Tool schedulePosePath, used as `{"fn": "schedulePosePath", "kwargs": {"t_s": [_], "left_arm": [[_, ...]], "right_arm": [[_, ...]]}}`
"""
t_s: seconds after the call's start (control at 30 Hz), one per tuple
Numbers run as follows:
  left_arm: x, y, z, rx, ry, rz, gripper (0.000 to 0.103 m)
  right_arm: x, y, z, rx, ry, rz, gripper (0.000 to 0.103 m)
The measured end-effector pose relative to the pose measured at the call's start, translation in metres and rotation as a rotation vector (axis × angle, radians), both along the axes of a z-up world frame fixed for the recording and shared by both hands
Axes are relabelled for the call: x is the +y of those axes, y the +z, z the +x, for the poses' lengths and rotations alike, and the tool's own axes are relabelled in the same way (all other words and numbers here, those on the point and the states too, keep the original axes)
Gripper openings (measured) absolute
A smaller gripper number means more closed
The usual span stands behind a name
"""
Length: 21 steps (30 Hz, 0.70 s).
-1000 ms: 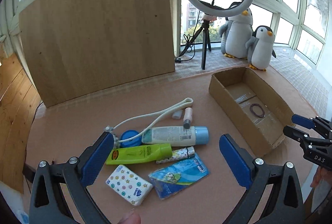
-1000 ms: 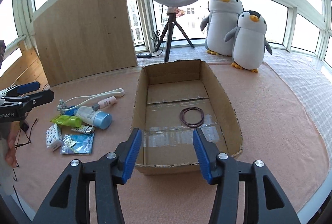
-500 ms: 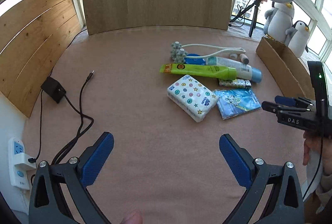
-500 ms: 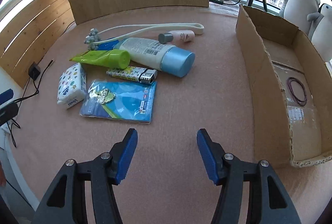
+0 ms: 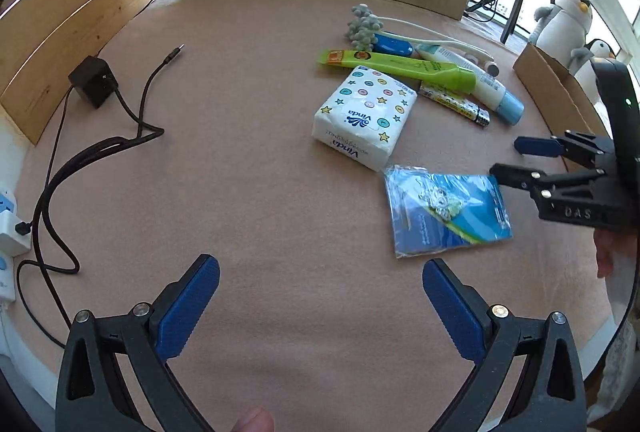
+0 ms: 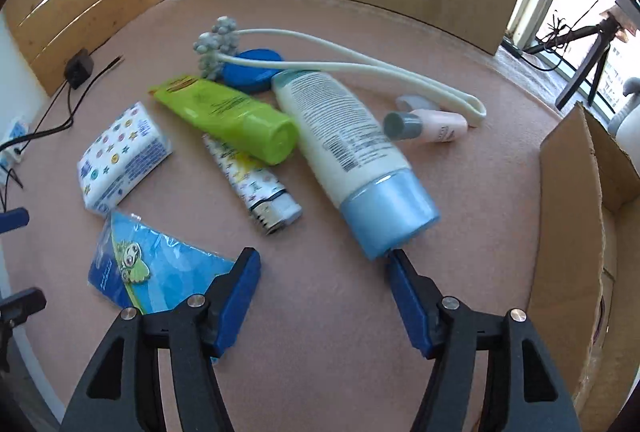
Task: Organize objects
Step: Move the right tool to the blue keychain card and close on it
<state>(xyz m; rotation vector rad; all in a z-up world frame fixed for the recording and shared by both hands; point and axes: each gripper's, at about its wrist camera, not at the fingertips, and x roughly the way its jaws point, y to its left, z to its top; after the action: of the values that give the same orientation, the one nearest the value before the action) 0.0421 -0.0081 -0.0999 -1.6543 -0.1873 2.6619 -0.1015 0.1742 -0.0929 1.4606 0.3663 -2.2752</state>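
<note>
Left wrist view: left gripper [image 5: 320, 302] spread, empty, over bare tabletop [image 5: 248, 191]. Items unsorted — cardboard box [image 5: 548, 87] at right edge.

Right wrist view: right gripper [image 6: 324, 286], jaws just been opening, nothing between them. Lotion bottle [image 6: 348, 155] lies mid-table, long axis diagonal — blue cap toward gripper.

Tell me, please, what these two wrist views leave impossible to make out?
- Cardboard box inside: right wrist view, hidden by its near wall and the frame edge.
- Round blue container: both views, partly covered by the massager handle.
- White bottle label: right wrist view, blurred.
</note>
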Motion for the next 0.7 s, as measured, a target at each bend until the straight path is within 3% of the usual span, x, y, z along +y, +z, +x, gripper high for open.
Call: {"fn": "schedulePosePath", "kwargs": {"t_s": [0.1,0.23,0.3,0.37,0.47,0.57,0.6,0.7], "left_arm": [[-0.015,-0.003,0.005,-0.003,0.038,0.002,0.103],[-0.031,-0.001,0.009,-0.021,0.080,0.034,0.103],[-0.032,-0.001,0.009,-0.041,0.091,0.062,0.103],[-0.031,0.000,0.006,-0.064,0.099,0.107,0.103],[-0.017,0.001,0.000,-0.091,0.088,0.147,0.103],[-0.011,-0.002,-0.005,-0.153,0.103,0.227,0.103],[-0.011,-0.003,-0.007,-0.174,0.117,0.254,0.103],[-0.009,-0.006,-0.011,-0.215,0.145,0.280,0.103]], "right_arm": [[-0.010,0.004,0.040,-0.027,0.084,-0.002,0.063],[-0.008,0.017,0.077,0.045,0.081,-0.070,0.062],[-0.023,0.021,0.093,0.053,0.142,-0.098,0.063],[-0.046,0.018,0.107,0.114,0.267,-0.038,0.063],[-0.069,0.004,0.110,0.145,0.350,0.051,0.063],[-0.065,0.002,0.098,0.105,0.313,-0.058,0.063],[-0.062,0.002,0.095,0.101,0.292,-0.089,0.055],[-0.061,0.001,0.102,0.123,0.266,-0.097,0.050]]}}
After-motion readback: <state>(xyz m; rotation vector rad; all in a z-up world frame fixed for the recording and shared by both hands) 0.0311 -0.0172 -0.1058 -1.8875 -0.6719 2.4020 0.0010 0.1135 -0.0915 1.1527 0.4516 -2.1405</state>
